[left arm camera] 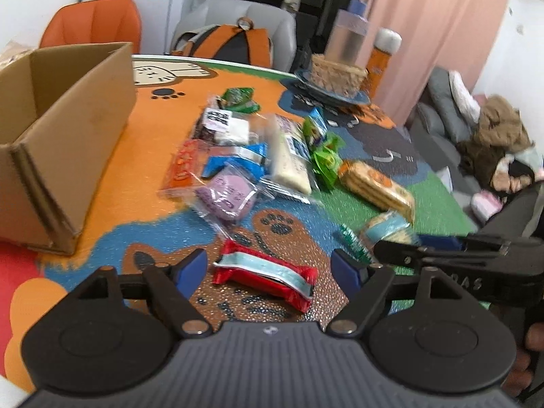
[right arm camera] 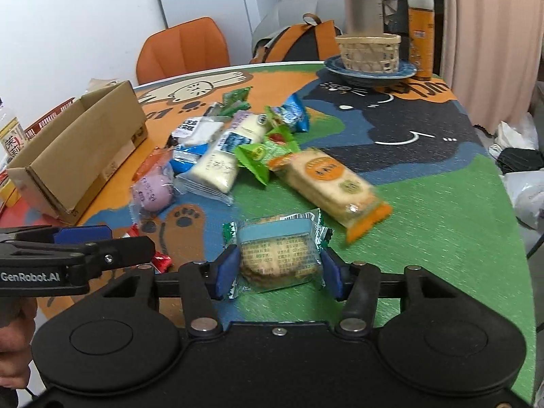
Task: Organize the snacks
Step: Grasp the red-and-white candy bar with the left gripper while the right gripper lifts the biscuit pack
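Jaws gripping cracker packet (right arm camera: 277, 255), snack pile (right arm camera: 234, 146) beyond

A clear-wrapped biscuit pack (right arm camera: 277, 258) with green ends lies flat on the surface, beside a red snack bar (left arm camera: 263, 277). Farther off, more packets (right arm camera: 221, 156) sit heaped, apparently overlapping, near an open, upright cardboard box (right arm camera: 78, 156).

1. "GenRobot.AI" stands in white on the black side of the left gripper (right arm camera: 81, 238), seen from the right wrist.
2. Print on the snack wrappers is too blurred to read.
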Available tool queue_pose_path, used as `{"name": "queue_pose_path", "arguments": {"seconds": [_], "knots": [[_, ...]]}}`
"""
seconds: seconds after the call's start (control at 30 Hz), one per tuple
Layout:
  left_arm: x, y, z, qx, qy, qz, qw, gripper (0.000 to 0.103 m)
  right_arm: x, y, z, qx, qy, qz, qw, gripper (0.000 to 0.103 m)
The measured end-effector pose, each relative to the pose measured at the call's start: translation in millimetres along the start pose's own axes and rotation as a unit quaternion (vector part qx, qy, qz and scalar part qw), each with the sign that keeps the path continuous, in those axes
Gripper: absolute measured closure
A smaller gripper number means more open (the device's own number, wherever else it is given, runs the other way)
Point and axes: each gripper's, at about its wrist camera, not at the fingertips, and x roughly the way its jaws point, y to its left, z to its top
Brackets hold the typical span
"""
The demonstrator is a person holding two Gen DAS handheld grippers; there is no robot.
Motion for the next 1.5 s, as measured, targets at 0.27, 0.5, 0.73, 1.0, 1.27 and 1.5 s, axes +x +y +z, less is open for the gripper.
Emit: {"name": "queue_pose_path", "arguments": {"seconds": [0.27, 0.5, 0.73, 1.0, 1.27, 1.5], "knots": [[8, -6, -9, 0.036, 0.0, 0.023, 0.9991, 0.023, -4, -6, -5, 0.008, -0.002, -0.004, 1.0, 0.045], [8, -11, -13, 0.055, -0.014, 0.04, 0.9976, 0.04, 2, 7, 0, -0.008, -0.01, -0.009, 1.0, 0.033], [-1, 2, -14, 0.035, -0.028, 0.028, 0.9986, 0.062, 10, 22, -6, -0.05, -0.008, -0.032, 0.998, 0.041], [-19, 12, -15, 0.017, -0.049, 0.018, 0.9985, 0.064, 5, 41, -2, -0.049, -0.01, 0.007, 0.999, 0.051], [-46, 33, -11, -0.011, -0.081, 0.028, 0.9963, 0.064, -6, 66, 12, -0.066, -0.037, 0.024, 0.997, 0.051], [-71, 41, -1, -0.02, -0.111, 0.041, 0.9928, 0.064, -14, 83, 24, -0.074, -0.058, 0.039, 0.995, 0.051]]}}
